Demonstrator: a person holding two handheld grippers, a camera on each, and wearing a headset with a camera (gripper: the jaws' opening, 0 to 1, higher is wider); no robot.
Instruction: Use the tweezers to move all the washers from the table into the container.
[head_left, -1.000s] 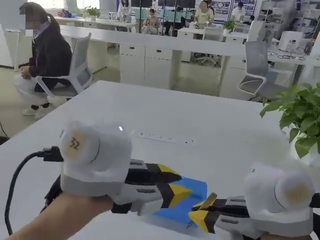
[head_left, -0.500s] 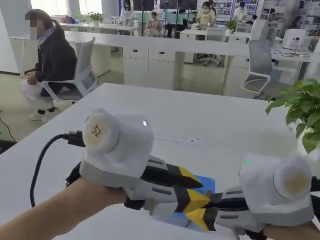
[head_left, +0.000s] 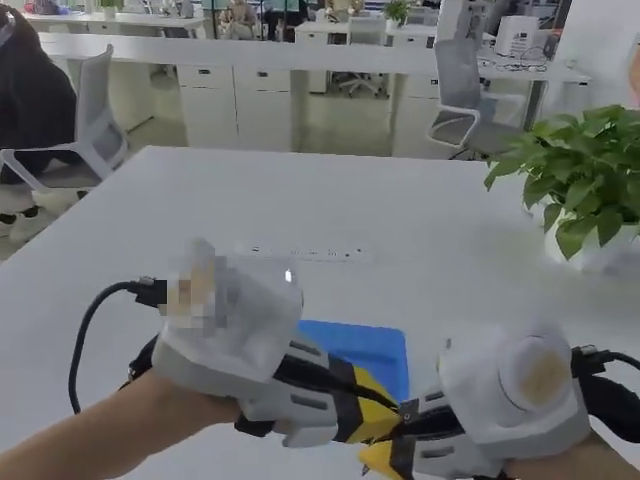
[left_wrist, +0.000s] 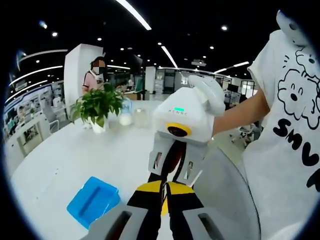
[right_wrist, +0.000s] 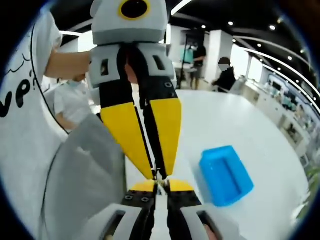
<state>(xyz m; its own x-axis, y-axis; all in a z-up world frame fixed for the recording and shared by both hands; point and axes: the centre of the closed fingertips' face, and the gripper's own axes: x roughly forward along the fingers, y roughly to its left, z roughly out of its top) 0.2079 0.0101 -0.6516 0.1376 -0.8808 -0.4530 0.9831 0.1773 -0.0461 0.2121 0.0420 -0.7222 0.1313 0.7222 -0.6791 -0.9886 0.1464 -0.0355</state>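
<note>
The blue container (head_left: 365, 345) lies on the white table (head_left: 300, 200), just beyond the gripper tips; it also appears as the blue container (left_wrist: 92, 200) and the blue container (right_wrist: 225, 175). My left gripper (head_left: 372, 425) and right gripper (head_left: 385, 455) point at each other, yellow tips meeting. In the left gripper view my left gripper (left_wrist: 164, 192) has its jaws pressed together, facing the right gripper (left_wrist: 168, 180). In the right gripper view my right gripper (right_wrist: 160, 187) is shut too, touching the tips of the left gripper (right_wrist: 158, 172). I cannot tell if anything thin sits between the tips.
A potted plant (head_left: 585, 170) stands at the table's right edge. A flat power strip (head_left: 300, 252) lies mid-table. A black cable (head_left: 85, 330) trails from the left gripper. Office chairs (head_left: 95, 110) and desks stand beyond the table.
The two grippers have drawn together until their tips meet above the table's near edge. The head camera has swung right and down, so the plant now sits further into the picture.
</note>
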